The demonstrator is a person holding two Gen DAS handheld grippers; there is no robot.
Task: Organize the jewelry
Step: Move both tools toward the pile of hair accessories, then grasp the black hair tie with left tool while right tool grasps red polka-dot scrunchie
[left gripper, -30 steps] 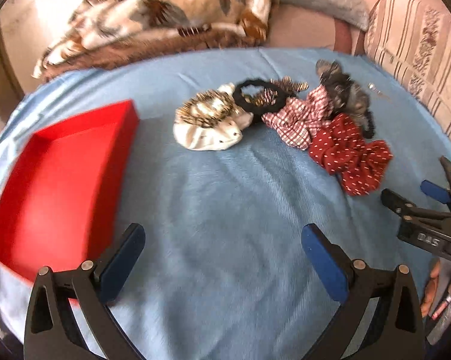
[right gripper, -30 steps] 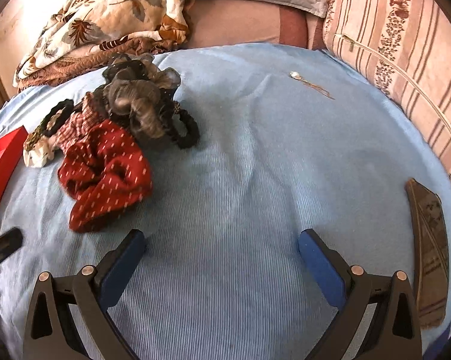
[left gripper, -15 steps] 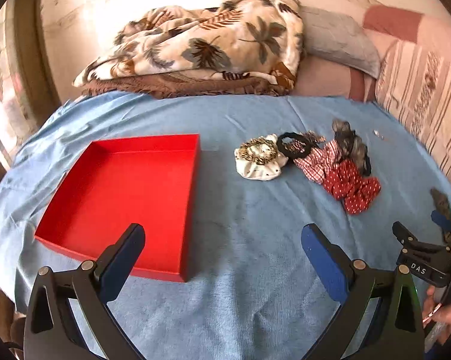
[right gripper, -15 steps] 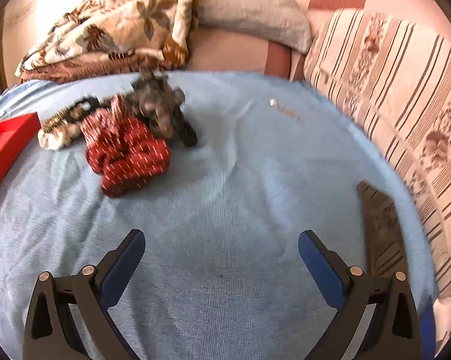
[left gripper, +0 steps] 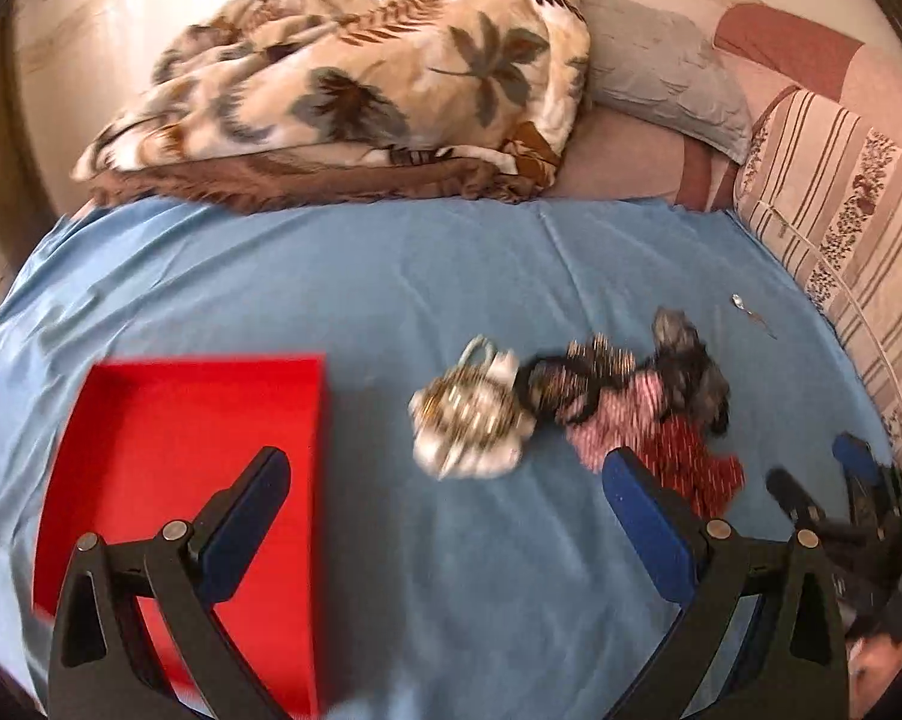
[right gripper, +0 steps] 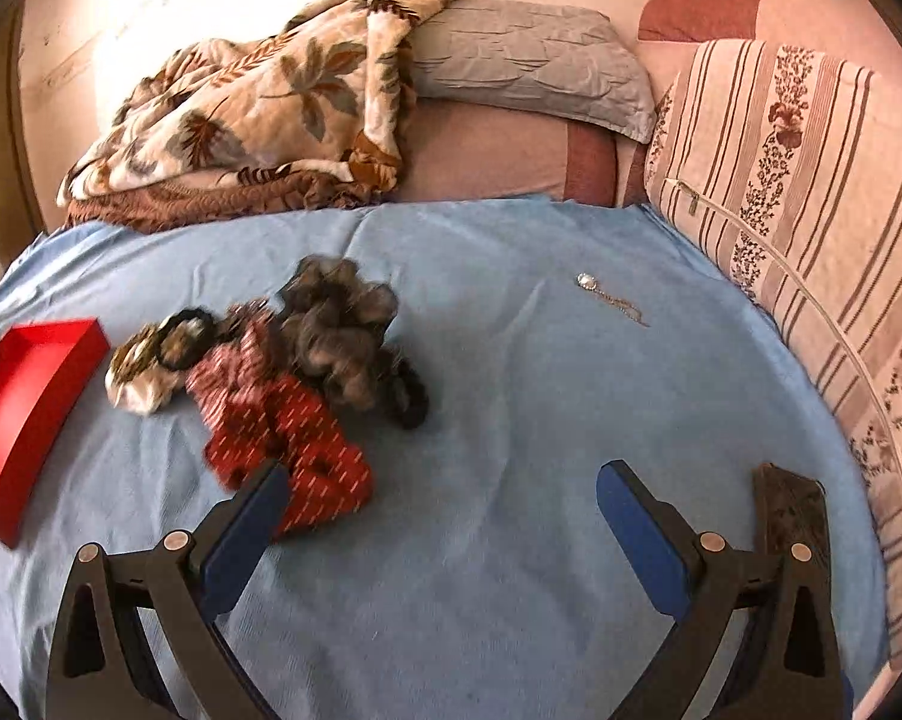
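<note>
A heap of scrunchies lies mid-bed on the blue sheet: a white and gold one (left gripper: 469, 420), a black band (left gripper: 547, 378), a pink checked one (left gripper: 619, 420), a red dotted one (right gripper: 294, 438) and a grey one (right gripper: 342, 324). A small silver pendant on a chain (right gripper: 607, 297) lies apart to the right. The empty red tray (left gripper: 168, 480) sits on the left. My left gripper (left gripper: 444, 498) is open above the sheet, its left finger over the tray. My right gripper (right gripper: 441, 510) is open, its left finger overlapping the red scrunchie.
A leaf-print blanket (left gripper: 354, 90) and a grey pillow (right gripper: 523, 66) lie at the head of the bed. A striped cushion (right gripper: 811, 180) borders the right side. A dark flat object (right gripper: 790, 516) lies near the right edge. The right gripper shows in the left wrist view (left gripper: 841, 492).
Both cameras pulled back and up from the scrunchies, showing more of the bed. The left view swung so the tray is under its left finger. Both grippers stayed open.
</note>
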